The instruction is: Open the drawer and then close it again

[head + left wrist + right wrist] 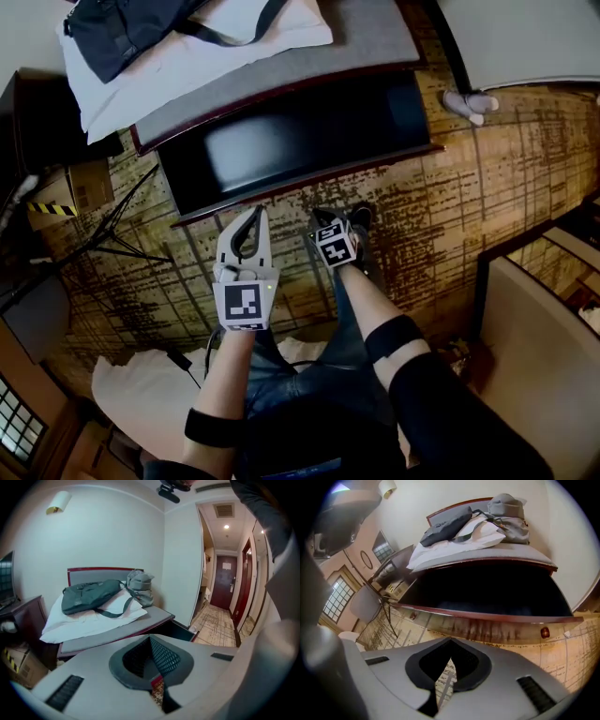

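The wide dark drawer (300, 141) under the bed stands pulled out, its reddish front rail (309, 183) facing me. My left gripper (255, 216) hovers just in front of that rail, jaws shut with nothing between them. My right gripper (322, 218) hangs beside it, pointing steeply down at the patterned floor, also shut and empty. In the right gripper view the open drawer (487, 592) fills the middle, with a round knob (544, 632) on its front panel beyond the gripper (450, 660). In the left gripper view only a corner of the drawer (180, 630) shows past the gripper (151, 641).
On the bed lie a dark bag (131, 28) and a white pillow (187, 66). A tripod (112, 225) and a cardboard box (75, 187) stand at the left. A chair (544, 347) is at the right, and a person's socked foot (469, 101) beyond the drawer.
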{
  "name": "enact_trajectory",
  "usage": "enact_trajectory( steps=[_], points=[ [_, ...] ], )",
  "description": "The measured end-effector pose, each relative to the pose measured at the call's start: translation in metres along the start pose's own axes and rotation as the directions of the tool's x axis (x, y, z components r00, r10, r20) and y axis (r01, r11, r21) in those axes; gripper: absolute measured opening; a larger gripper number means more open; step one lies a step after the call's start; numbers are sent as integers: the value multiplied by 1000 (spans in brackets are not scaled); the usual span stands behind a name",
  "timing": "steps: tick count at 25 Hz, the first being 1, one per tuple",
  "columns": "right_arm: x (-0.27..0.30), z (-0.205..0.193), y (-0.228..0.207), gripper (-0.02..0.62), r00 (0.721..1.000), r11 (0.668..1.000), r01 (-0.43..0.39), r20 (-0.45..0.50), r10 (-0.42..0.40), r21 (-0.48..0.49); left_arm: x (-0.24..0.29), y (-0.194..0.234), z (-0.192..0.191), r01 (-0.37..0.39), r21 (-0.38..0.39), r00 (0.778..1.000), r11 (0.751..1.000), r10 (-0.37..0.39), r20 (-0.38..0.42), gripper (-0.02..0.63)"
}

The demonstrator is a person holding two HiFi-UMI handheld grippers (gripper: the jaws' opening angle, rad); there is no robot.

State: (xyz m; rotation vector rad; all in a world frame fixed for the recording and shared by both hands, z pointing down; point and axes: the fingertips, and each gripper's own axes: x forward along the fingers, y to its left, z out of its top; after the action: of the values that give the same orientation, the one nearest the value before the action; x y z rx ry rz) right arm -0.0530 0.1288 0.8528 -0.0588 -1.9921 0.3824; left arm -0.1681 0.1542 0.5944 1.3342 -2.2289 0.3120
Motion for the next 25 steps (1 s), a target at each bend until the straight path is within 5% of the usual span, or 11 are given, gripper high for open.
enact_trajectory(
  steps=[9, 25],
  points=[
    [80, -34, -38, 0, 998, 997, 62, 4, -62, 46, 54, 18, -69, -14, -19, 1000, 1000, 14, -16, 2],
    [113, 9, -60, 0, 982, 991, 123, 135, -130, 58, 78, 37, -99, -33, -44, 999, 998, 32, -37, 2]
  ],
)
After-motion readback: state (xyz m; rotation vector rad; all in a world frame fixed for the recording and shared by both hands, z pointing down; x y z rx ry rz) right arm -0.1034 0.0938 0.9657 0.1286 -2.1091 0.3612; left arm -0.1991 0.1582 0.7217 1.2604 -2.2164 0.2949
